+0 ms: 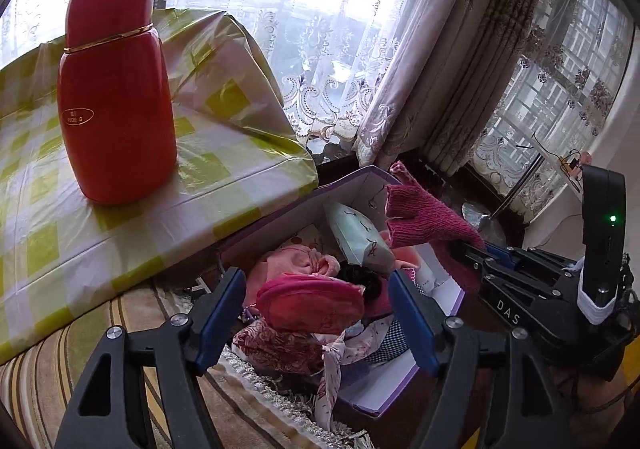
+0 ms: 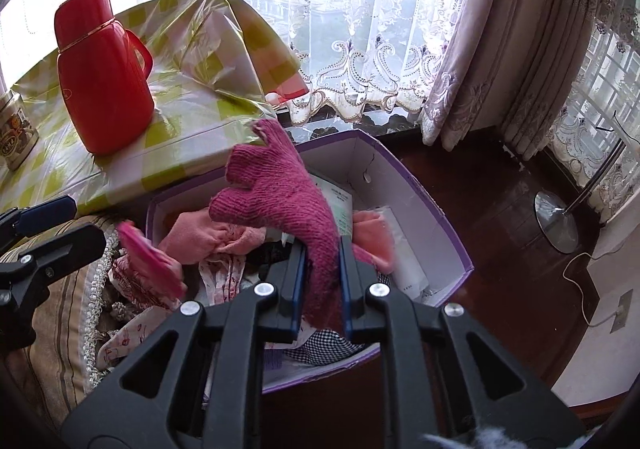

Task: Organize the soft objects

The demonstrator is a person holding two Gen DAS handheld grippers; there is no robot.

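A white cardboard box with a purple rim [image 1: 370, 185] [image 2: 404, 173] holds several soft things: pink cloths [image 1: 292, 263], a mint tissue pack [image 1: 356, 237], patterned and checked fabric. My right gripper [image 2: 322, 245] [image 1: 468, 245] is shut on a magenta knit glove [image 2: 280, 193] [image 1: 424, 217], whose fingers stick out over the box. My left gripper [image 1: 316, 281] [image 2: 80, 219] stands open at the box's near-left corner. A pink padded pouch [image 1: 312, 303] [image 2: 148, 257] lies between its pads with a gap on each side, blurred in the right wrist view.
A red thermos jug [image 1: 116, 89] [image 2: 100, 77] stands on a table with a green-checked plastic cover [image 1: 48, 217], close left of the box. A tin [image 2: 16, 133] is farther left. A striped cushion [image 1: 80, 349] lies below. Curtains, dark floor and a lamp base [image 2: 556, 217] are right.
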